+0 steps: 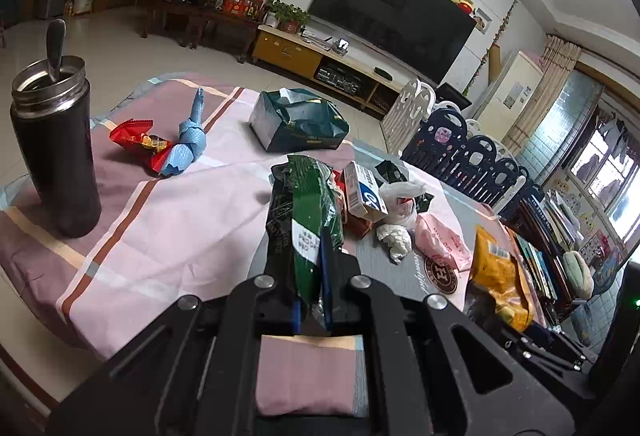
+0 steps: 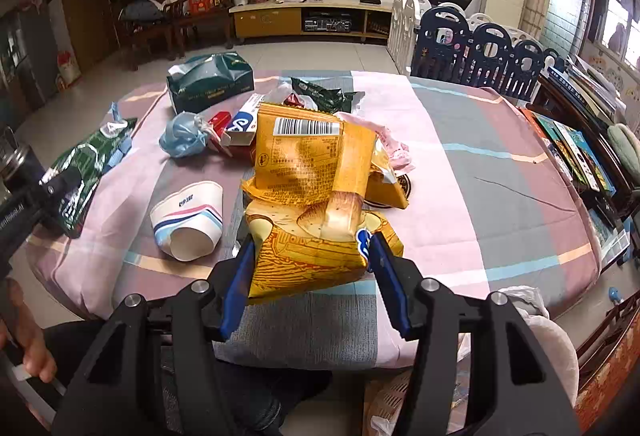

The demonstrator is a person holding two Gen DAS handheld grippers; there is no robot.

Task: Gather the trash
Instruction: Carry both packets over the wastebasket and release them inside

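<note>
The table [image 2: 460,164], under a pink, grey and mauve checked cloth, carries everything. A dark green tissue pack [image 2: 210,82] sits at its far left edge, and a black flask [image 1: 56,152] with a spoon in it stands near the left edge. The trash lies heaped around the middle of the table.

The yellow snack bag [image 2: 316,196] is the biggest piece. The right gripper [image 2: 312,276] has its blue pads half spread against the bag's puffed lower end, holding it. The green wrapper [image 1: 304,212] comes next; the left gripper [image 1: 310,292] is pressed together on its lower end, and the wrapper stands up from the jaws, clear of the cloth. Smaller pieces lie loose: a paper cup [image 2: 190,220] on its side near the front edge, a crumpled blue mask [image 2: 182,136], a white-and-blue carton [image 2: 244,122], a pink wrapper [image 1: 440,244], a red wrapper [image 1: 136,140] and a white tissue wad [image 1: 394,238].

The yellow bag is slick and air-filled, so a light squeeze may let it slide out. The green wrapper is pinched at one end only, so it may flop or tear free. A swing of either could knock the cup off the front edge.

No bin shows in either view. The heap hides what lies beneath it, and print on the wrappers is too small to read.
</note>
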